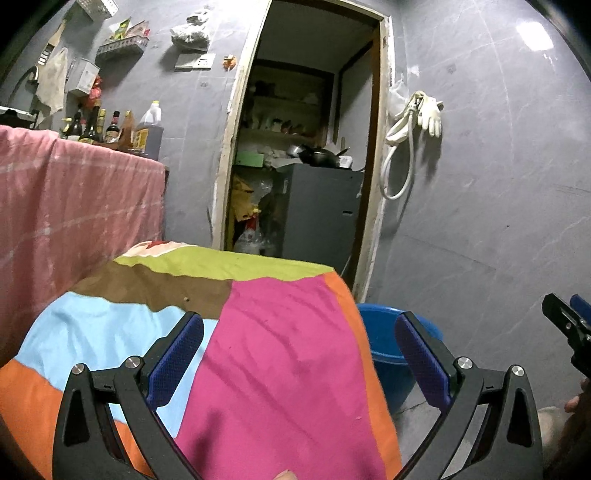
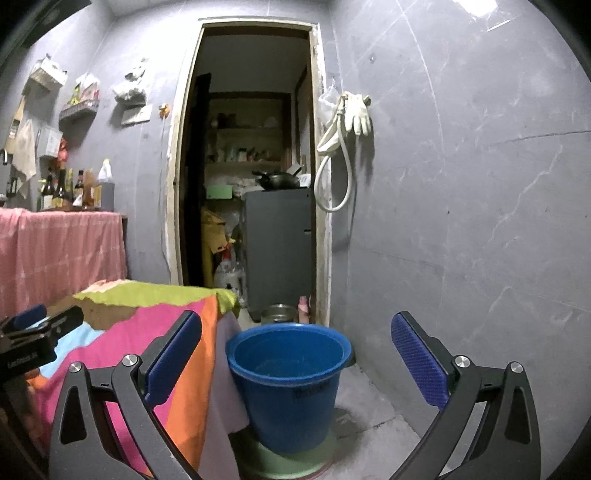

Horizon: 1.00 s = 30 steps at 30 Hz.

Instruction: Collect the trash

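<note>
Behind the patchwork cloth (image 1: 280, 332), blue bucket (image 1: 388, 354) half hidden, both tongs spread

Pale gloves (image 2: 357, 112) and a hose (image 2: 334, 162) on the grey wall, bottles (image 2: 70, 188) above pink cloth (image 2: 59, 247).

Glossy blue plastic bucket (image 2: 288, 384), matt patchwork cloth (image 1: 280, 354), polished grey wall tiles (image 2: 461, 221)

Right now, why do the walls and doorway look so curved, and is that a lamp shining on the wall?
Left wrist view: the fisheye lens bows the doorway, and a bright glare patch sits on the glossy wall. Right wrist view: the same bending, glare at the top edge, and the dim back room stays murky.
</note>
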### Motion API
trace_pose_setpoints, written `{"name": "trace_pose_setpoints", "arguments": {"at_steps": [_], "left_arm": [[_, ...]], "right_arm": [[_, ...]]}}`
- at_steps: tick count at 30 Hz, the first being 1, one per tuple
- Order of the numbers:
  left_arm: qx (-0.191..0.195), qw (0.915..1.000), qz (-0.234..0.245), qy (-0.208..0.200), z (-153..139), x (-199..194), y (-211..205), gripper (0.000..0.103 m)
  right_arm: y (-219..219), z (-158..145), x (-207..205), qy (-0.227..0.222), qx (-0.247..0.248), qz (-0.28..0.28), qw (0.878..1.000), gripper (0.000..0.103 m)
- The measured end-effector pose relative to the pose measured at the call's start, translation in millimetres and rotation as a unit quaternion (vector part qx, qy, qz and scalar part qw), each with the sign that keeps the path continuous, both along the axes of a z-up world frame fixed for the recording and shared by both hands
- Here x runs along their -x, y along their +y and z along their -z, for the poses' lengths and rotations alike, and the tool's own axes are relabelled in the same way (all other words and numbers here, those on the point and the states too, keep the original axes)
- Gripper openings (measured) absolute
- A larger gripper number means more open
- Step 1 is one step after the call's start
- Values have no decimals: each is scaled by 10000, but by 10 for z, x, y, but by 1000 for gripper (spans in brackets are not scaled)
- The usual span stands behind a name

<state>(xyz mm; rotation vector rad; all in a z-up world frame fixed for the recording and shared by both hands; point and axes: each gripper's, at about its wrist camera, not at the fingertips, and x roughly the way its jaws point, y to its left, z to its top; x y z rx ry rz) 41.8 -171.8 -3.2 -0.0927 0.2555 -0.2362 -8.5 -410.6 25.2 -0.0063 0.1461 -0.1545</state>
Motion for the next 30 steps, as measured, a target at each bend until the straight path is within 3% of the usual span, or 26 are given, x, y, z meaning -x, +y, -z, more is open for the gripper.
{"name": "trace_pose_setpoints", "arguments": {"at_steps": [30], "left_arm": [[-111, 9998, -152, 3, 130, 31, 7, 101]], "right_arm": [[48, 159, -50, 111, 226, -17, 9997, 103]]}}
